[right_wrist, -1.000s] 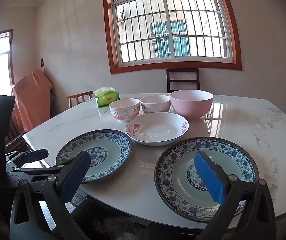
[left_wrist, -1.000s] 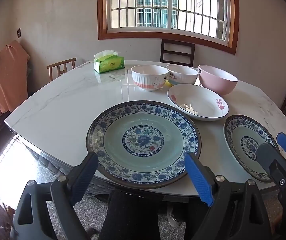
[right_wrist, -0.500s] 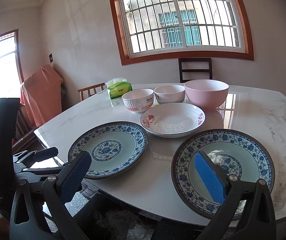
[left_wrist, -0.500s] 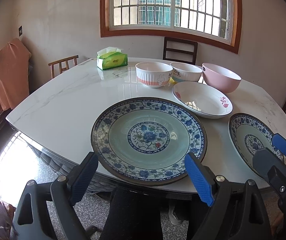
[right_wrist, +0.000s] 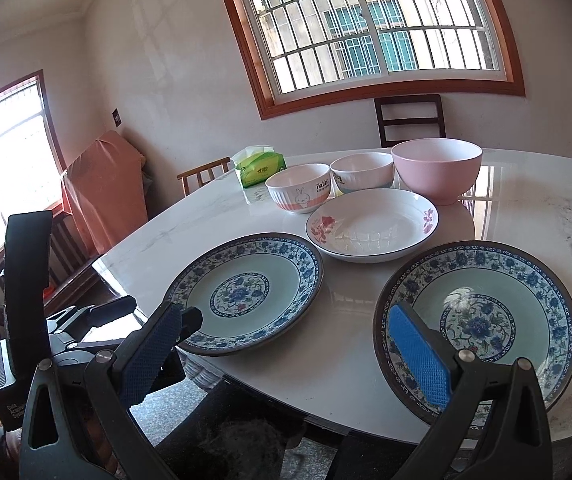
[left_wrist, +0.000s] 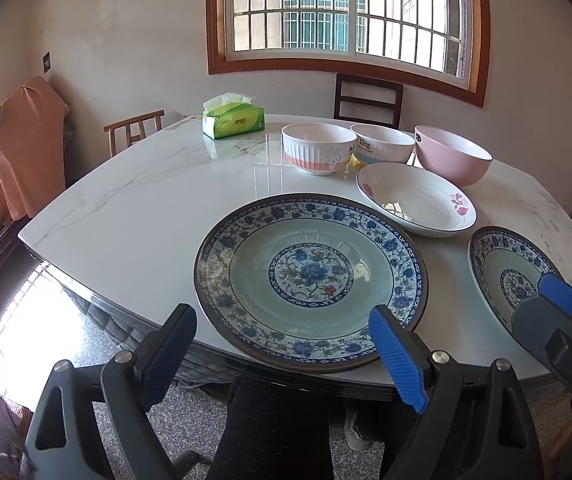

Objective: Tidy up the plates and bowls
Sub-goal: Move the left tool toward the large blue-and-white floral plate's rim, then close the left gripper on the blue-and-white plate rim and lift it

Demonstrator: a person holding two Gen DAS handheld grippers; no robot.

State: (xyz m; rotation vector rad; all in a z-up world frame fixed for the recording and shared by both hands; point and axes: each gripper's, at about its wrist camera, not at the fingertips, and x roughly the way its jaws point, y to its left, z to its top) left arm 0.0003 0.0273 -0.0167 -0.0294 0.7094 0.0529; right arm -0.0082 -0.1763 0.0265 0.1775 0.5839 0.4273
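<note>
Two blue-patterned plates lie at the near edge of the marble table [left_wrist: 134, 216]: the left plate [left_wrist: 310, 280] [right_wrist: 246, 290] and the right plate [left_wrist: 509, 276] [right_wrist: 477, 320]. Behind them is a white floral plate [left_wrist: 415, 200] [right_wrist: 371, 226], then a rabbit bowl [left_wrist: 315, 154] [right_wrist: 299, 193], a white bowl [left_wrist: 381, 148] [right_wrist: 361, 172] and a pink bowl [left_wrist: 451, 156] [right_wrist: 435, 174]. My left gripper [left_wrist: 286, 348] is open and empty just before the left plate. My right gripper [right_wrist: 286, 352] is open and empty, its right finger over the right plate's near rim.
A green tissue pack [left_wrist: 233, 120] sits at the table's far left. Wooden chairs [left_wrist: 367, 96] stand behind the table and at its left [left_wrist: 134, 130]. An orange cloth [left_wrist: 22, 144] hangs at the left wall. My right gripper also shows in the left wrist view [left_wrist: 557, 320].
Both grippers have moved forward towards the table; the plates appear larger and closer. The right gripper has tilted and its finger now overlaps the right plate's rim.
</note>
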